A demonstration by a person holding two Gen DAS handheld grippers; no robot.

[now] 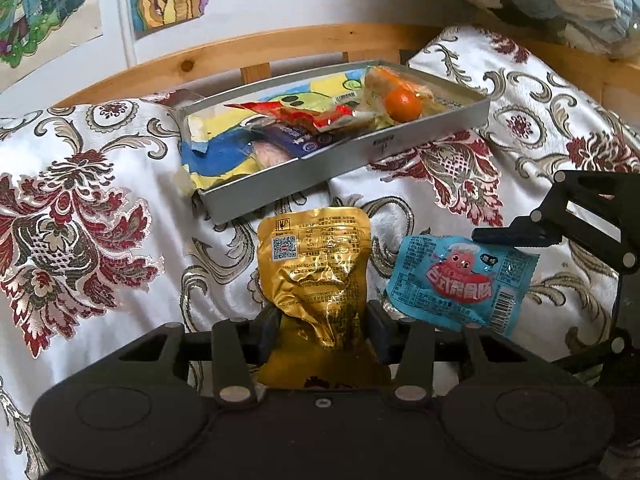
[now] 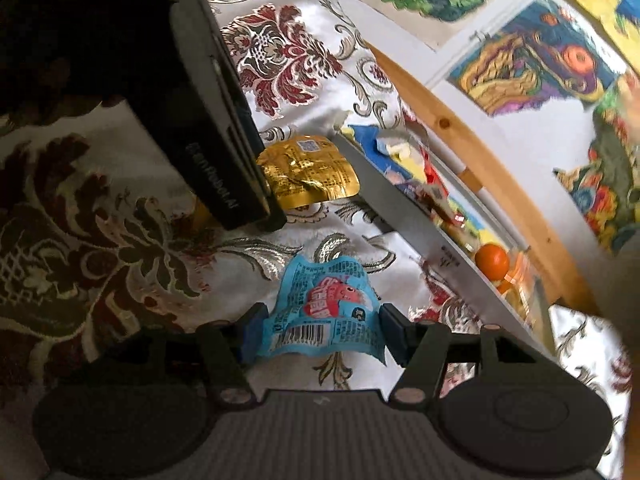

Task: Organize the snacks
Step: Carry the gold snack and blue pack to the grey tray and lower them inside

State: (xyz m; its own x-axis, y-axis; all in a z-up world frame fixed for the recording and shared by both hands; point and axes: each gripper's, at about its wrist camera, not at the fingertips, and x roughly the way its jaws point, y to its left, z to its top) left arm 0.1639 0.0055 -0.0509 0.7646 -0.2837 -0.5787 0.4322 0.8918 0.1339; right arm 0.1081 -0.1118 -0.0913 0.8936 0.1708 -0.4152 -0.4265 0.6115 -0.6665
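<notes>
left claw (image 1: 322, 330) pinching crinkled gold foil pouch (image 1: 316, 276), right claw (image 2: 320, 328) glossy blue packet (image 2: 326, 308)

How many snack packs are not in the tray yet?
2. The gold pack is in the left fingers, the blue pack in the right fingers.

Gold pouch (image 1: 320, 280), blue packet (image 1: 460, 280) beside tray (image 1: 320, 168)

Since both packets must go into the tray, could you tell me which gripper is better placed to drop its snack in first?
Probably the left gripper: it grips the gold packet squarely facing the tray. The right gripper, holding the blue packet, sits off to the side.
</notes>
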